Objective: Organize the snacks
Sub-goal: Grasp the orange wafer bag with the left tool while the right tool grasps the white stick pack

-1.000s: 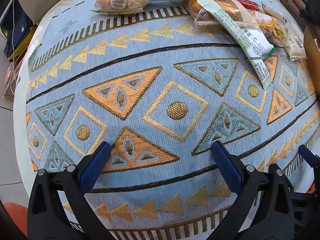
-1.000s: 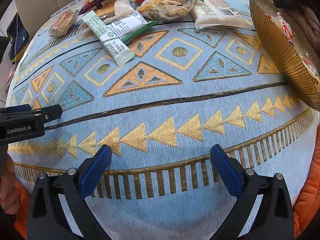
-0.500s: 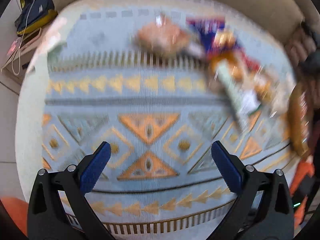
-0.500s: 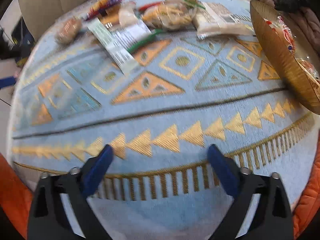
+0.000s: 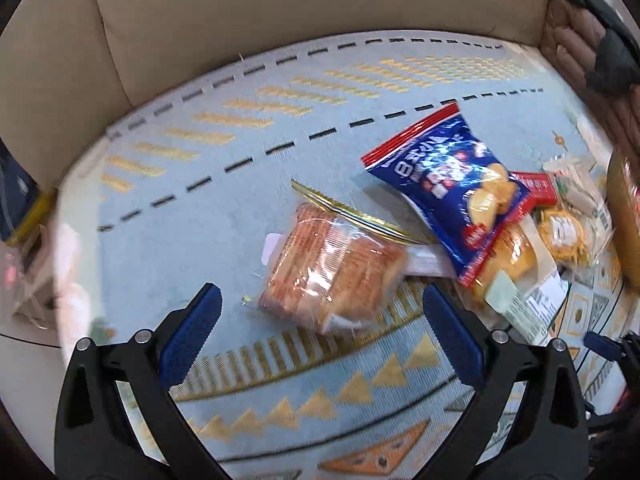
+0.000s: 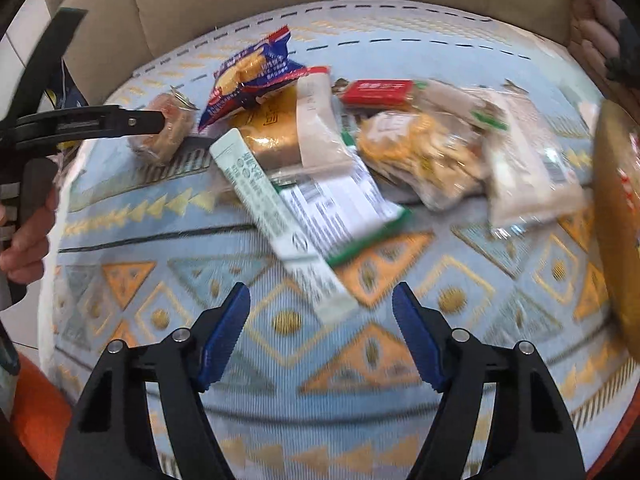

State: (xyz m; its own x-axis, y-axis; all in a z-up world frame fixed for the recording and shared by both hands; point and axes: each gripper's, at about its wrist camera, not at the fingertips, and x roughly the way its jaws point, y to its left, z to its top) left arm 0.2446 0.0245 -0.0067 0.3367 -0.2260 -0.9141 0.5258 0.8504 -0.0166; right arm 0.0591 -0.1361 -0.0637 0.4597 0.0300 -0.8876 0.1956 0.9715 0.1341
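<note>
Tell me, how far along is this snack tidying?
Barely begun. Some packets already seem to sit in the golden bowl. Nothing is in hand: the left claw stands open at the clear-wrapped pastry, the right claw open near the long white packet. The blue chip bag and its pile remain.

Left gripper: matte black plastic arms, angular, slot cutouts along each arm, silver round screws at pivots. Fingertips carry royal-blue ribbed pads. Right gripper: same black frame, silver screw pairs, blue serrated pads. From right wrist view, left tool shows side-on as slim black bar, small silver screw; bare hand on grey-black handle.
</note>
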